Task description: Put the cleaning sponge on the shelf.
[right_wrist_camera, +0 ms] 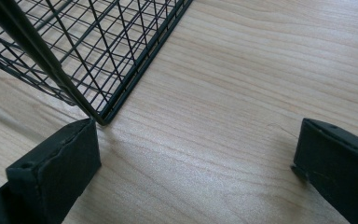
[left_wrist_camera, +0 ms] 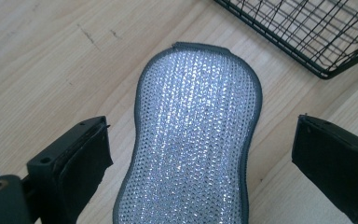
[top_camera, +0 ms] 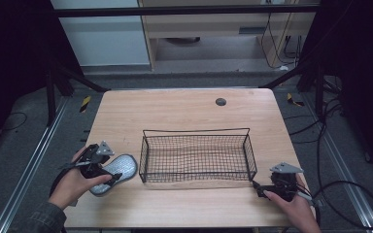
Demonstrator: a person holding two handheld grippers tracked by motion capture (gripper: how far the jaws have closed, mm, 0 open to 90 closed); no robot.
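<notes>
Beside the wire basket (top_camera: 197, 155), both claws gape, left claw (left_wrist_camera: 200, 154) straddling a scrubber (left_wrist_camera: 193, 135).

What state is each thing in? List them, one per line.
Sponge: flat on the table, between the left gripper's open fingers, not gripped.
Basket: upright, empty.
Left gripper: open.
Right gripper: open, holding nothing, one finger beside the basket's corner.

Black left claw (top_camera: 108, 171), right claw (top_camera: 261, 189), grey three-cornered plates, trailing cables.
</notes>
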